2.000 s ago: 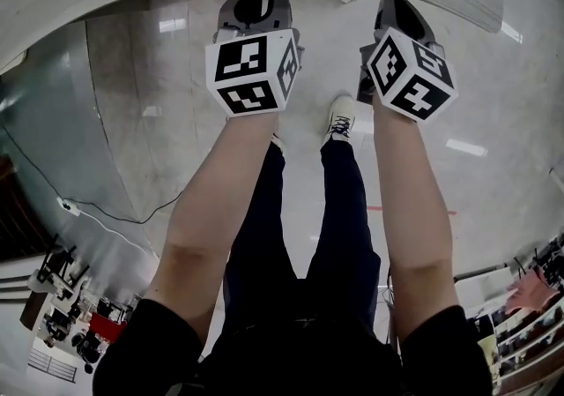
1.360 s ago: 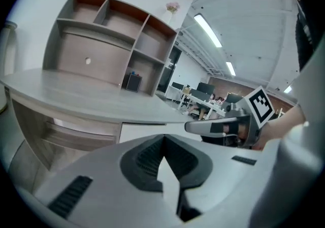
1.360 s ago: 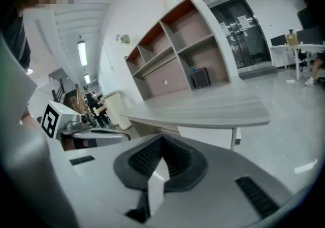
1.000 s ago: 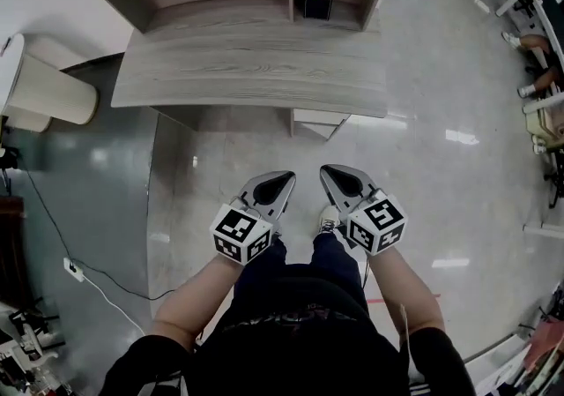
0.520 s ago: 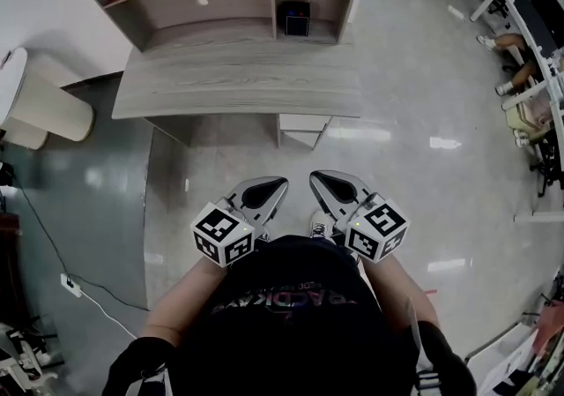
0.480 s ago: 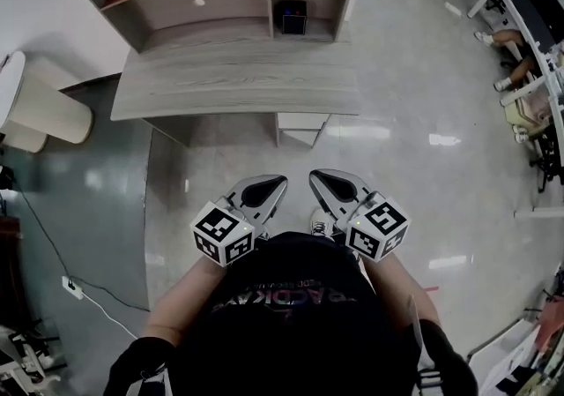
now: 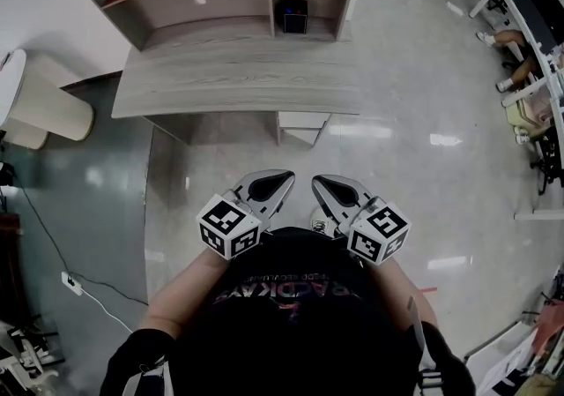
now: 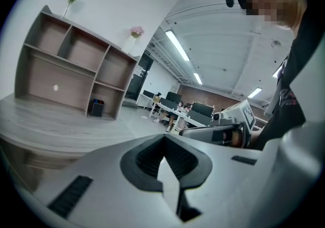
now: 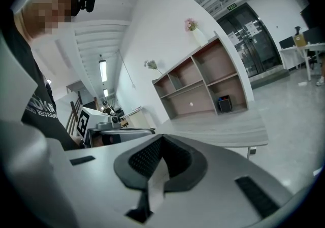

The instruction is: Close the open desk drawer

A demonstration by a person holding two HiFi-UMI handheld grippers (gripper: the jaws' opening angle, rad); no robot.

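With left gripper [image 7: 280, 181] and right gripper [image 7: 322, 184] clenched empty, well apart from the drawer [image 7: 302, 125]: risk of jamming it askew through off-centre pushing.

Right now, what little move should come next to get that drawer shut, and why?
Probably step closer to the desk and reach one gripper toward the drawer. The drawer pokes out from under the desk's front edge, while the left gripper and right gripper, both shut and empty, hang well back from it, with a stretch of floor in between.
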